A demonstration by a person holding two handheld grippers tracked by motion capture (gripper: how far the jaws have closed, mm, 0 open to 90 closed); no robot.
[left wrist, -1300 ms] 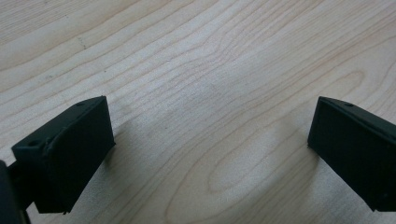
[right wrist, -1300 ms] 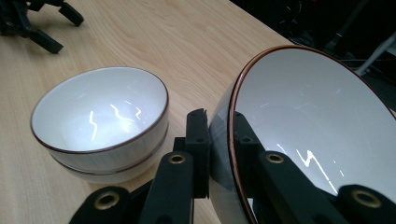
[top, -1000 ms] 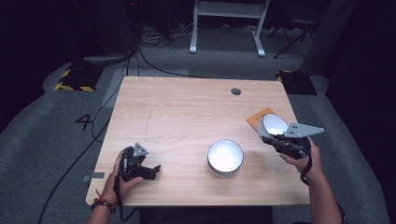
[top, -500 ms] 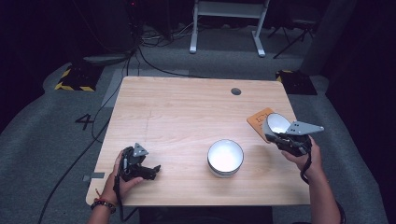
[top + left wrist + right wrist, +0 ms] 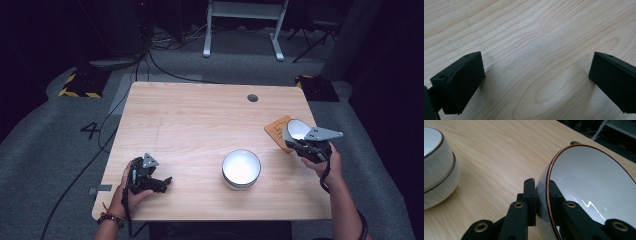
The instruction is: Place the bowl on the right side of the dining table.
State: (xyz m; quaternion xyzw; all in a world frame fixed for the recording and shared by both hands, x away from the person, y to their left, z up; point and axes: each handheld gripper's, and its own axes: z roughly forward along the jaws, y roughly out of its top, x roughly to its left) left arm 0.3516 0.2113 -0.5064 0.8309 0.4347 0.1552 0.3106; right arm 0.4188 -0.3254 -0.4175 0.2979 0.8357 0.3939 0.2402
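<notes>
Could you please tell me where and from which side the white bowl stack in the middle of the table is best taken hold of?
Probably the top bowl's rim. The white bowl stack stands upright with its mouth open, so one jaw can go inside and one outside the thin wall. The right tool is already shut on a tilted bowl this way. The open left tool could come from above on the stack's left side.

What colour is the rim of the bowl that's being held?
Thin brown rim on the white bowl; the right gripper view shows it best.
</notes>
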